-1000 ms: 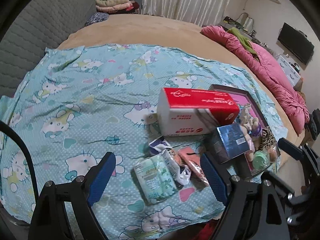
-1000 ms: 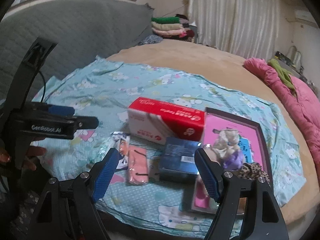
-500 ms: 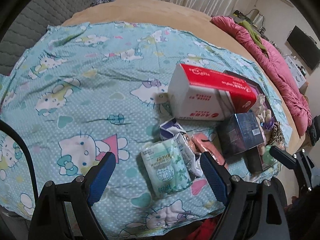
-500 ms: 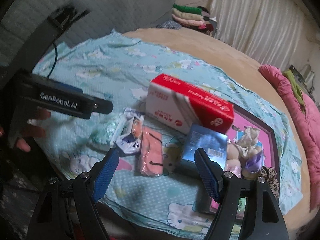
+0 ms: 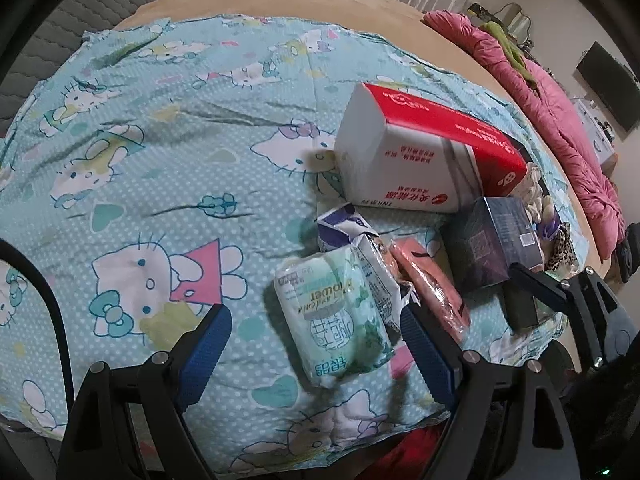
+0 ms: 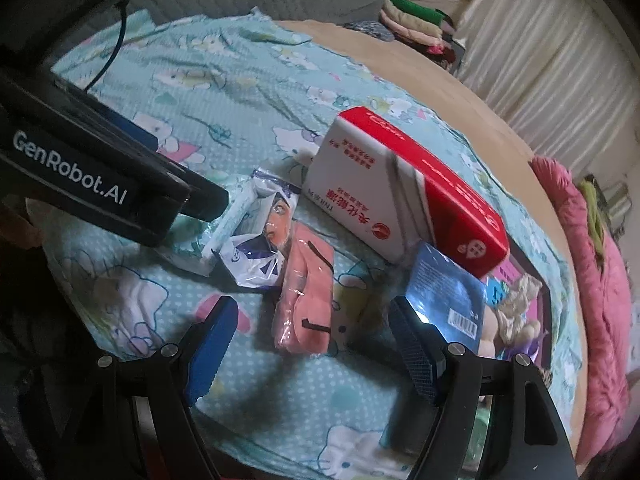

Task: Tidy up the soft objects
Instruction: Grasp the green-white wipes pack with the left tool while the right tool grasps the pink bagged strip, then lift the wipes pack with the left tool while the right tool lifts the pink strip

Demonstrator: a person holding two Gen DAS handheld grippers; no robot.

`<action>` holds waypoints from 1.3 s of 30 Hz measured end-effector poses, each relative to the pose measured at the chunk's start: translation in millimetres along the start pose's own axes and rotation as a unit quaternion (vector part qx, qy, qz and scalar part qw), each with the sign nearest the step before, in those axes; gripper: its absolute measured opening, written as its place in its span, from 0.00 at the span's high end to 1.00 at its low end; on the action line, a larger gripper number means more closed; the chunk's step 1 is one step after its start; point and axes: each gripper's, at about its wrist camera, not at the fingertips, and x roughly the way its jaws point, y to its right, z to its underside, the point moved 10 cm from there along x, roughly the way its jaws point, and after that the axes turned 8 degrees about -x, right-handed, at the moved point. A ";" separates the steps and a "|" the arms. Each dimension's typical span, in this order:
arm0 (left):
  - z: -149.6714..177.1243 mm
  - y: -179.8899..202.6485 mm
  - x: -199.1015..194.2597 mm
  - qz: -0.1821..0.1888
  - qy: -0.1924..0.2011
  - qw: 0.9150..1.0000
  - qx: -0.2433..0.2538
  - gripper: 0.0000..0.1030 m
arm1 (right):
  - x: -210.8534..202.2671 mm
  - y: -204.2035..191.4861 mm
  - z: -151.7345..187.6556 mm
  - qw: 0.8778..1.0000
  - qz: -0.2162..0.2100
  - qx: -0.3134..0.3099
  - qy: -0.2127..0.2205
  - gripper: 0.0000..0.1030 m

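Observation:
On the Hello Kitty sheet lie a green tissue pack, a blue-and-white pouch, a pink wrapped item, a red-and-white tissue box and a dark blue box. My left gripper is open, its fingers either side of the green pack. My right gripper is open just before the pink item. The pouch, red box and blue box also show in the right wrist view.
A dark-framed pink tray with plush toys sits at the right. A pink quilt lies along the bed's right side. Folded clothes are stacked far back. The left gripper's body crosses the right view.
Both grippers have moved down and closer to the pile. The left one now straddles the green pack; the right one has neared the pink item. Both stay open.

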 end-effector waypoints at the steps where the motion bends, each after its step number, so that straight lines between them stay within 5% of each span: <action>1: 1.0 0.4 1.8 0.002 -0.002 1.000 -0.001 0.17 | 3.2 -1.4 0.3 1.000 0.003 -0.007 -0.003 0.25; 10: 0.8 -2.9 14.4 0.001 -0.014 1.000 -0.011 0.17 | 28.6 -5.0 5.3 0.999 0.019 -0.042 -0.023 0.40; 18: -1.3 -6.5 28.1 0.006 -0.027 0.999 -0.022 0.17 | 45.2 4.1 5.1 0.999 0.007 -0.032 -0.027 0.69; 27: -2.1 -11.4 42.7 0.019 -0.041 0.997 -0.057 0.17 | 53.8 20.3 -1.6 1.000 -0.011 0.010 -0.010 0.78; 31: -4.6 -13.6 48.9 0.039 -0.044 0.995 -0.083 0.36 | 41.3 26.1 -8.0 0.999 -0.016 0.042 0.017 0.80; 39: -9.0 -11.0 50.3 0.054 -0.027 0.995 -0.082 0.49 | 25.8 27.3 -18.3 0.992 -0.063 0.102 0.048 0.81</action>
